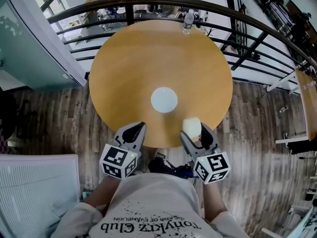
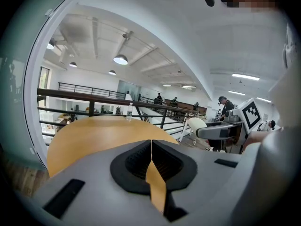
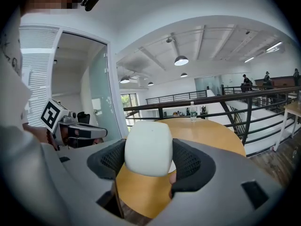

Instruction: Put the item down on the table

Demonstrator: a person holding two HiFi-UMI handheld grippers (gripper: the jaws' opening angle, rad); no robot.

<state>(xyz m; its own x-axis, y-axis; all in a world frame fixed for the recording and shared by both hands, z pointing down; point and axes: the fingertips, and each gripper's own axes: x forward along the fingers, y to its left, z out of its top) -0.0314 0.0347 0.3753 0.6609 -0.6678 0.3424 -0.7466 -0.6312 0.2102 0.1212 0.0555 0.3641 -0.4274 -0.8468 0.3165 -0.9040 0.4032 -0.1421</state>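
A smooth white rounded item [image 3: 148, 148] is clamped between the black pads of my right gripper [image 3: 149, 160], held just above the near edge of the round wooden table [image 1: 148, 63]. In the head view the white item [image 1: 191, 126] shows at the tip of the right gripper [image 1: 194, 133], over the table's front rim. My left gripper [image 1: 134, 134] hovers at the table's near edge, to the left of the right one. Its jaws [image 2: 151, 161] are pressed together with nothing between them.
A white disc [image 1: 164, 99] lies at the table's middle. A clear water bottle [image 1: 187, 21] stands at the far edge by the dark metal railing [image 1: 247, 29]. Wooden floor surrounds the table. Another table's edge [image 1: 307, 98] is at the right.
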